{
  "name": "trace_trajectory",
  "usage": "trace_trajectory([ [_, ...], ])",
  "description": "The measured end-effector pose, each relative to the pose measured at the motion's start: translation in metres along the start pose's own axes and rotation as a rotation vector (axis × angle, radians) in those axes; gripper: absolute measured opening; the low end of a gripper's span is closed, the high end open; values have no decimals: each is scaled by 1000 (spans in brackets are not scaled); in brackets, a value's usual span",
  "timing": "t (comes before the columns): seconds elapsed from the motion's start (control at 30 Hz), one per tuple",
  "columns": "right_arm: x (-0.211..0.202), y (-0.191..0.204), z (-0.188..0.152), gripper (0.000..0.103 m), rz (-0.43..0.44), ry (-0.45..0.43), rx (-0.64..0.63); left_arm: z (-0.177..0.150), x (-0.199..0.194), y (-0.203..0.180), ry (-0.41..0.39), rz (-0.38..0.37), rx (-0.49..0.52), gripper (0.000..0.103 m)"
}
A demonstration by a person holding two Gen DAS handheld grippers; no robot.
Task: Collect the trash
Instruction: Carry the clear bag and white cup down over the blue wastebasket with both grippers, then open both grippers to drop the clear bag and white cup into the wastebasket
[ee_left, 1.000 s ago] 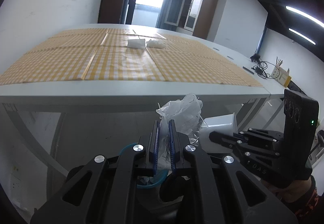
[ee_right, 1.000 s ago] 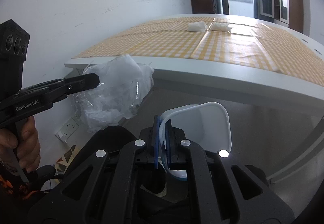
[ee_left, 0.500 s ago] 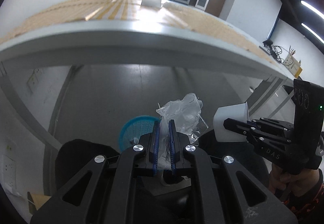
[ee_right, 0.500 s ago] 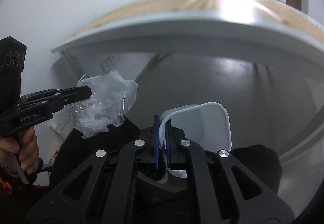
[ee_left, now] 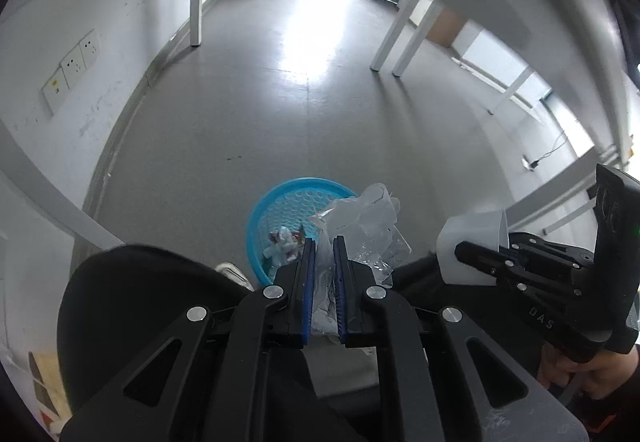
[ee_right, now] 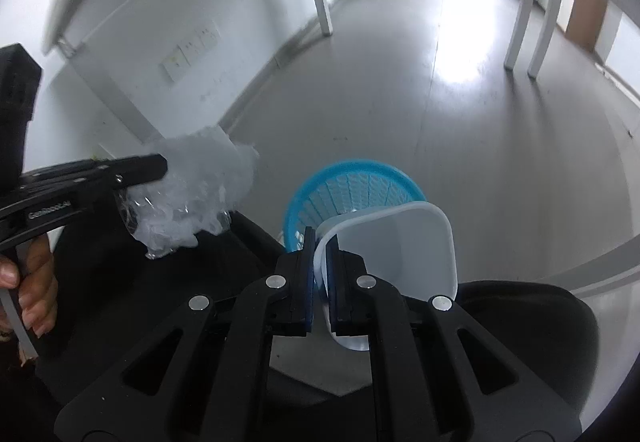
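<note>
A crumpled clear plastic bag is pinched between the left jaws, its bulk bunched up beyond their tips and spilling to the right. A white, square-mouthed plastic container is clamped by its near rim between the right jaws, tilted so its open mouth faces the camera. Below and ahead of both pairs of jaws, a round light-blue perforated basket stands on the floor, with scraps of crumpled waste lying inside.
</note>
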State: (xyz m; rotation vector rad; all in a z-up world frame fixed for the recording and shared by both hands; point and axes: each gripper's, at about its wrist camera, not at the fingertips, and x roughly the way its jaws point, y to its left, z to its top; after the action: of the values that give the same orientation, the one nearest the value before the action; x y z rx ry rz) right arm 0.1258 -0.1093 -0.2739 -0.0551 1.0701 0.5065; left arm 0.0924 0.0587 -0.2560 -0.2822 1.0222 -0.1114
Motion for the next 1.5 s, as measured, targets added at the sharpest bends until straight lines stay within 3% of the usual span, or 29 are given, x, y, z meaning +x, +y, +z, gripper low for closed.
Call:
trace_trajectory([
  [0.27,56,-26,7,5,37,110,104,14,66,18,127,-12,-78,8],
  [0.6,111,-69,3,5,119,230,309,29,142,14,246,48,-113,8],
  [0.73,132,-74,8,5,131,251,327,31,172,18,313,79,-147,8],
  [0.97,164,-85,16,5,126,311,361,32,206,26,397,111,-184,8],
  [1.1,173,-92,19,5,116,315,389,36,211,31,398,89,-210,9],
  [1.13,175,-94,19,5,114,318,400,37,213,31,405,78,-217,13],
  [1.17,177,-96,18,6,113,324,414,36,214,33,409,75,-232,29],
  [1.2,180,-99,17,11,101,332,428,35,214,36,403,88,-250,43],
  [1.23,179,-101,15,23,93,338,439,34,213,39,392,103,-261,57],
  [1.3,178,-103,14,35,82,339,444,34,210,44,376,123,-281,57],
  [1.5,177,-103,12,35,48,331,435,33,203,39,355,131,-253,57],
])
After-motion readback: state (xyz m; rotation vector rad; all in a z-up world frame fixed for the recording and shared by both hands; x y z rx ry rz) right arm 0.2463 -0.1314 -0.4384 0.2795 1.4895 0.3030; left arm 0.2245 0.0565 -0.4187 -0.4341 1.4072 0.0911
